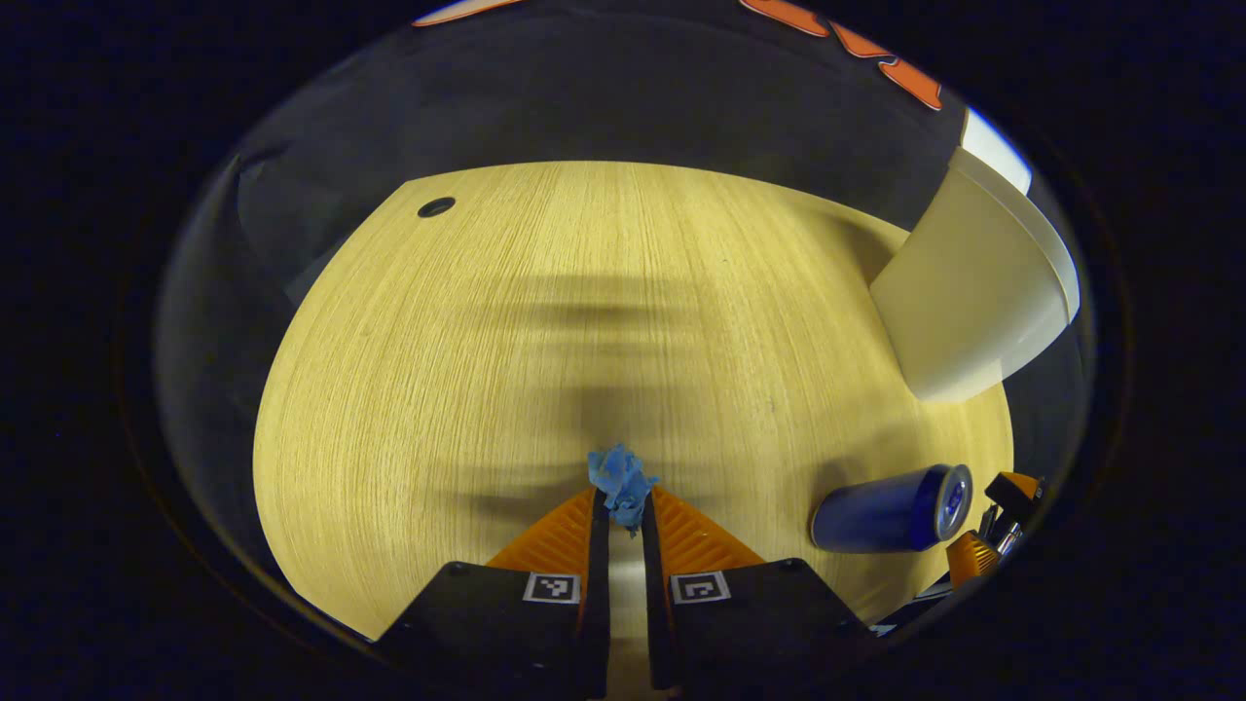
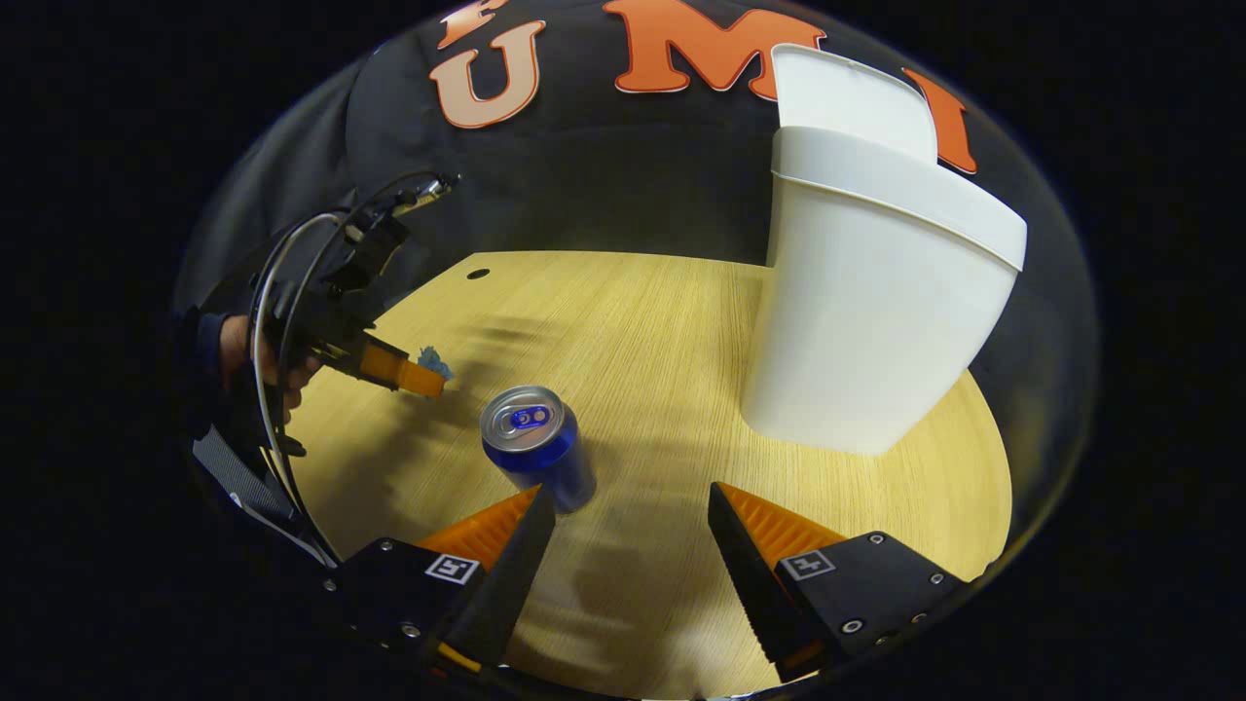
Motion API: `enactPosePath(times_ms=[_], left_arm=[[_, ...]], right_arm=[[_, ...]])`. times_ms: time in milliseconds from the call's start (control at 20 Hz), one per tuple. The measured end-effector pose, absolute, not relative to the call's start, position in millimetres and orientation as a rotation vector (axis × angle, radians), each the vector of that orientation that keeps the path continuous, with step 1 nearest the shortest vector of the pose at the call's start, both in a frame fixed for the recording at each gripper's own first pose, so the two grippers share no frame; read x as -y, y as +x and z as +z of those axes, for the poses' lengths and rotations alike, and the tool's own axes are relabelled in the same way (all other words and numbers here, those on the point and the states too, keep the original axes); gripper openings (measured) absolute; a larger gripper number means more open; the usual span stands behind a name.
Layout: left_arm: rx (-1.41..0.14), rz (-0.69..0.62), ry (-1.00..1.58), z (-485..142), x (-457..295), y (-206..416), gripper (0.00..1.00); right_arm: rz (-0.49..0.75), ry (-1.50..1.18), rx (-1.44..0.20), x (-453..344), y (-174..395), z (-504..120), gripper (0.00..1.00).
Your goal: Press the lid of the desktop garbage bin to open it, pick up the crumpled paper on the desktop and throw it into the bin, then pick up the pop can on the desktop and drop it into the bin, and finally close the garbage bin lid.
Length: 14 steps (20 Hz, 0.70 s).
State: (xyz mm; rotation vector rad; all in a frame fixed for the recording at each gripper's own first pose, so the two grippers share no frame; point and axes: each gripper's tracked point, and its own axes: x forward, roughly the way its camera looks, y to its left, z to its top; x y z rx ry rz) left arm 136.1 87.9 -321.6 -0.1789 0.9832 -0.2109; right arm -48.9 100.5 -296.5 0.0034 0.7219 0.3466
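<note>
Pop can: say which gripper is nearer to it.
Right. The right gripper hangs open just short of the upright pop can, one finger beside its base. The left gripper, shut on the crumpled paper, is farther away.

Light: bright, from overhead, warm on the wooden desktop (image 1: 467,370) | Shadows: soft streaked bands across desktop centre, darker under the bin (image 2: 866,292) and pop can (image 2: 535,443) | Glare: mild sheen on can top | Distortion: strong fisheye bending at desktop edges | Focus: sharp, slight blur at rims
</note>
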Motion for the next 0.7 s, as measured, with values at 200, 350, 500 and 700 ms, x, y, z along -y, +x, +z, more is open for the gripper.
enactPosePath(times_ms=[200,350,500,700], left_arm=[[-0.983,-0.211,-0.179,-321.6,-87.9,136.1,0.20],[-0.976,-0.214,-0.179,-321.8,-87.7,137.7,0.22],[-0.924,-0.258,-0.199,-280.8,-59.6,140.4,0.22],[-0.853,-0.307,-0.186,-239.3,-46.1,153.1,0.20]], right_arm=[[0.380,-0.002,-0.721,-104.2,-48.4,-297.1,0.96],[0.405,-0.011,-0.720,-109.4,-46.1,-300.1,0.96],[0.445,-0.005,-0.718,-119.0,-46.3,-300.5,0.96],[0.502,-0.014,-0.719,-131.8,-47.6,-303.8,0.96]])
